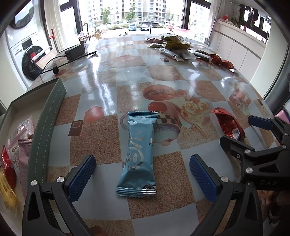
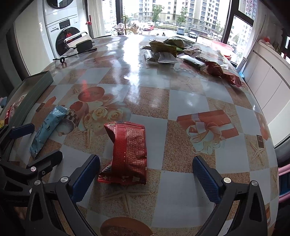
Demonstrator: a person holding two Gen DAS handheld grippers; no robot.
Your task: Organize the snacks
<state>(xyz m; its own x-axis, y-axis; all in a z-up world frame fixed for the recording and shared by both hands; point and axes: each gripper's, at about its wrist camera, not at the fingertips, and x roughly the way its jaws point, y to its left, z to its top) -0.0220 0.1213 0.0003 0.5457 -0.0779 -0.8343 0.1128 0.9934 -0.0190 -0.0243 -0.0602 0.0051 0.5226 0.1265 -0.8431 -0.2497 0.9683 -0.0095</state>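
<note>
Tongs gape wide: left gripper (image 1: 142,173) straddles a blue snack packet (image 1: 138,154), right gripper (image 2: 145,174) a crumpled red packet (image 2: 127,154), both flat on the table (image 2: 181,109). Light, crinkly, probably slippery foil; grip across the middle.

Blk power adapter (image 1: 75,51) w/ cable on checkered tablecloth (image 1: 112,76); washing machine (image 2: 66,39) behind, by window (image 2: 174,14).

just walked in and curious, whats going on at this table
A person is sorting snacks with two tools. The left hand-held gripper is open around a blue packet lying on the table; the right hand-held gripper is open around a red packet. Neither is gripped yet. A green box already holds some snacks.
</note>
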